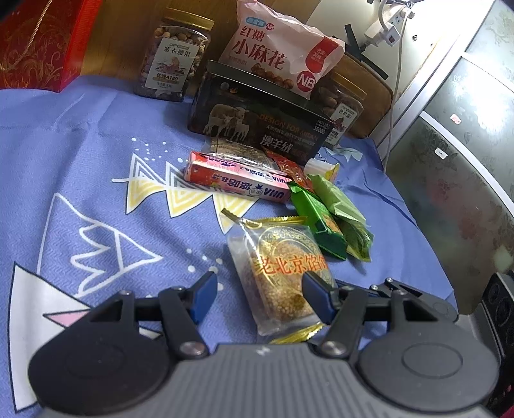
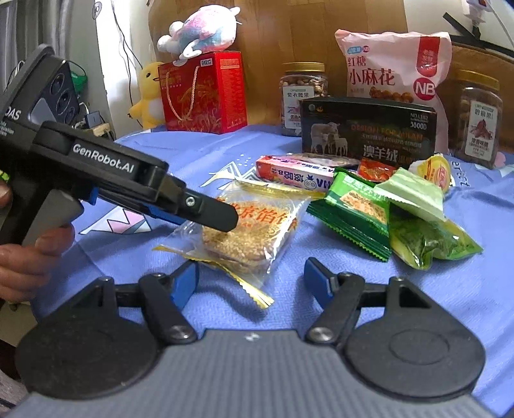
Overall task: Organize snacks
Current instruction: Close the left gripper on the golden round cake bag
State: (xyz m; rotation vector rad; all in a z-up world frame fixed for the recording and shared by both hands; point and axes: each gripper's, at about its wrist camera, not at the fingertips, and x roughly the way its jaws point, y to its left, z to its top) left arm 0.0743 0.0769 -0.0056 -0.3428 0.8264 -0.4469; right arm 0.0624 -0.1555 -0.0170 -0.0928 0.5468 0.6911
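Observation:
A clear gold-trimmed packet with a sesame cake [image 1: 276,273] lies flat on the blue cloth [image 1: 96,167]. My left gripper [image 1: 261,292] hovers over its near end. The right pad [image 1: 316,295] overlaps the packet, while the left pad [image 1: 205,289] stands off its edge, so the gripper is open. In the right wrist view the left gripper [image 2: 221,220] reaches in from the left above the sesame cake packet [image 2: 250,231], held by a hand [image 2: 29,257]. My right gripper [image 2: 251,283] is open just in front of the packet, with only cloth between its pads.
Behind the cake lie a pink candy box [image 1: 234,180], green snack packets [image 1: 321,222] and small sachets. At the back stand a black tin [image 1: 257,119], a pink bag [image 1: 276,54], two nut jars [image 1: 173,58], a red gift box [image 2: 205,93] and plush toys [image 2: 199,29].

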